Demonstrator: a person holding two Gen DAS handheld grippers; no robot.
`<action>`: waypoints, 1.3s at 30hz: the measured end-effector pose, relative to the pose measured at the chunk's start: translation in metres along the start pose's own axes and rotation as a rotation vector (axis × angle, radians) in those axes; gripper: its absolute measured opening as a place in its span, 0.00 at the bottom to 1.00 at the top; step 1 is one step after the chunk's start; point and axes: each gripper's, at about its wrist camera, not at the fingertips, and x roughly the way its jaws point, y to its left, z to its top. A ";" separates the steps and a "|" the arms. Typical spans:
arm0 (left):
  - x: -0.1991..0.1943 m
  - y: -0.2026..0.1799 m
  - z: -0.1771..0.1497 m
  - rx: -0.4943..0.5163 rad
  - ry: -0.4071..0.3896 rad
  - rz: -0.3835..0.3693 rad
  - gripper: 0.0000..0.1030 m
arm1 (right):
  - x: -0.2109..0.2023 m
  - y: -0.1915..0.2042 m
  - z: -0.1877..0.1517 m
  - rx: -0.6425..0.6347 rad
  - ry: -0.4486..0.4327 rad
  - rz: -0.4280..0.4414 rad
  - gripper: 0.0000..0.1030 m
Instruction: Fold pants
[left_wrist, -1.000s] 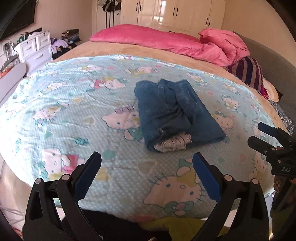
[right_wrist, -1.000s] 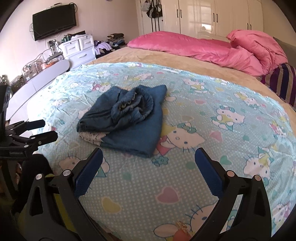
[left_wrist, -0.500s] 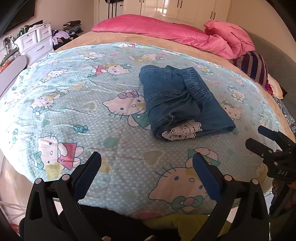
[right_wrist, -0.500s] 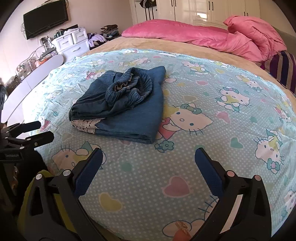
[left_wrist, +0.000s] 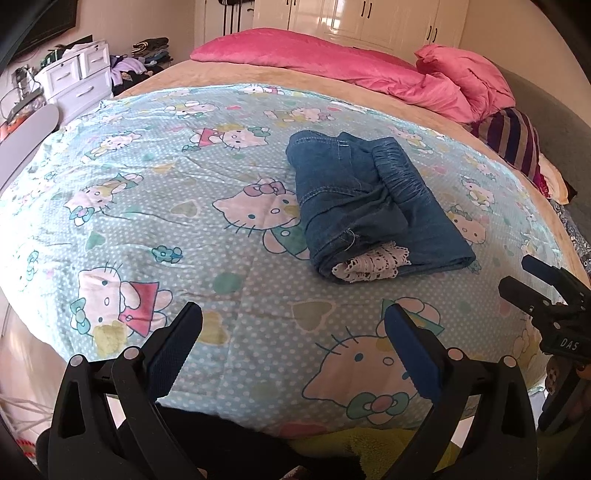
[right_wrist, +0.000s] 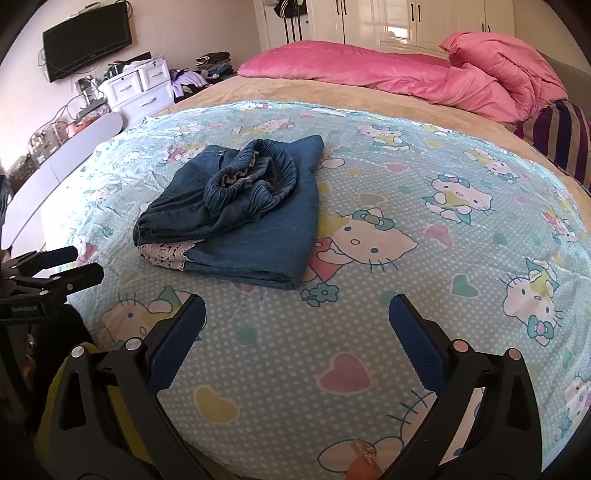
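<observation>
My left gripper (left_wrist: 293, 336): nearest to me in the left wrist view, at 6 o'clock; its blue-padded fingers (left_wrist: 173, 347) stand wide apart with nothing between them, above the near edge of the bed.
My right gripper (right_wrist: 297, 332): at 6 o'clock in the right wrist view, spread wide too, holding nothing, over the blanket. From the left wrist view I also see it at about 4 o'clock, at the frame's right edge.
Blanket (left_wrist: 147, 206): light blue with cartoon cats and hearts, spread across the near part of the bed under both my grippers.
Pants (left_wrist: 362, 206): blue denim, folded into a compact bundle lying on the blanket beyond my grippers, apart from both; at about 1 o'clock from my left gripper, at about 11 o'clock from my right (right_wrist: 240, 218).
Waistband (right_wrist: 255, 177): gathered elastic, bunched on top of the bundle.
Lace trim (left_wrist: 373, 264): white, peeking out of the bundle's near end.
Pink duvet (left_wrist: 351, 70): far end of the bed, 12 to 1 o'clock, on the tan sheet (right_wrist: 295, 88).
Striped cushion (left_wrist: 513, 140): at 2 o'clock, beside the duvet.
White drawers (right_wrist: 140, 90): far off at 10 o'clock, by the wall.
Television (right_wrist: 86, 40): on the wall above them.
Wardrobe (right_wrist: 424, 18): cream doors at 12 o'clock, farthest back.
</observation>
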 end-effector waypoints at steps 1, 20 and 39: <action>0.000 0.000 0.000 0.000 -0.001 0.003 0.96 | 0.000 0.000 0.000 0.000 -0.001 0.000 0.91; -0.007 0.001 0.002 -0.007 -0.011 0.008 0.96 | -0.003 -0.001 0.001 -0.001 -0.006 -0.004 0.91; -0.010 0.002 0.003 -0.005 -0.011 0.021 0.96 | -0.006 0.000 0.003 0.000 -0.010 -0.011 0.91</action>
